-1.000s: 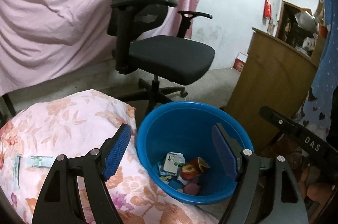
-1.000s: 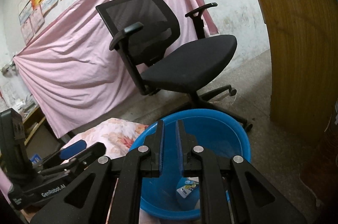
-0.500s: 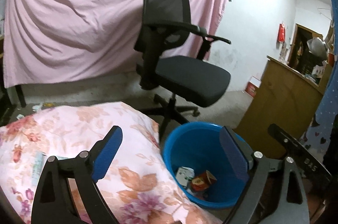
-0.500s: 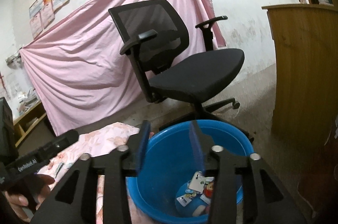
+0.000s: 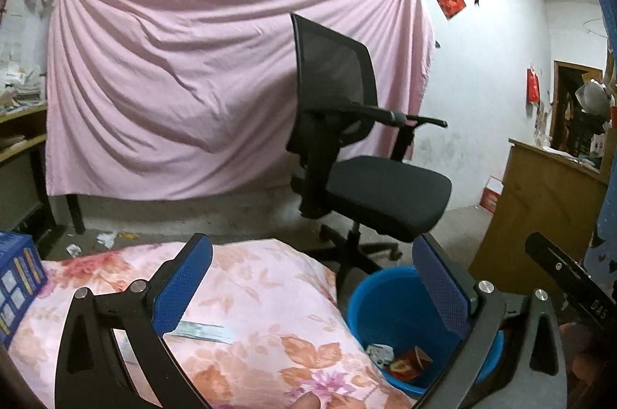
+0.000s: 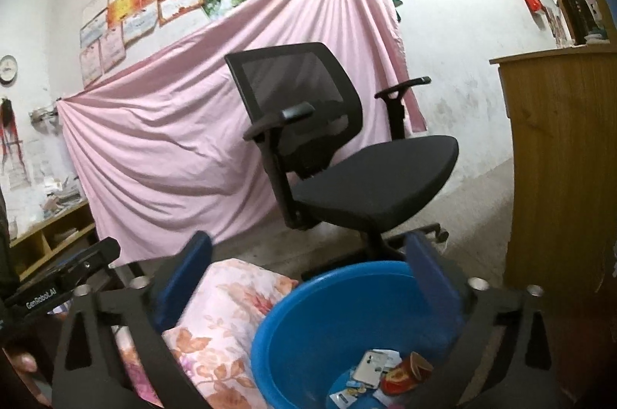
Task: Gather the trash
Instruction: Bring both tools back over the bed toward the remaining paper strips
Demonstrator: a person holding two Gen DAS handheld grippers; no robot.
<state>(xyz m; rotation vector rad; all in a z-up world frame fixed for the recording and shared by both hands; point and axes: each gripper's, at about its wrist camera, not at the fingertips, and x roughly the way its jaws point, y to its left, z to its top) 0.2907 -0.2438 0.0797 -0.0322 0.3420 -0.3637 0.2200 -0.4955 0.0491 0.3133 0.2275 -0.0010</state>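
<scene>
The left gripper (image 5: pixel 312 289) has its jaws opening wide, with nothing between the blue pads (image 5: pixel 181 287); it hangs over the floral quilt (image 5: pixel 250 301), where a pale paper strip (image 5: pixel 200 330) lies flat just beyond the left pad. The right gripper (image 6: pixel 308 278) likewise has its jaws opening and grasping nothing, and it hangs above the blue basin (image 6: pixel 316 324), which sits on the floor, touching the edge of the quilt. The collected trash lies in the bottom of that basin: a white wrapper (image 6: pixel 372 368), a red and gold crumpled packet (image 6: pixel 405 372) beside it, and smaller scraps underneath. In the left wrist view the same basin (image 5: pixel 381 308) shows to the right of the quilt, partly behind the right pad. A blue box (image 5: pixel 17 278) stands at the quilt's far left edge. Beyond the basin stands a black mesh office chair (image 6: pixel 347 154), behind it a pink sheet (image 5: pixel 173 92) hung across the wall, and to the right a wooden cabinet (image 6: pixel 559 158). Small litter (image 5: pixel 104 239) lies on the floor under the sheet
</scene>
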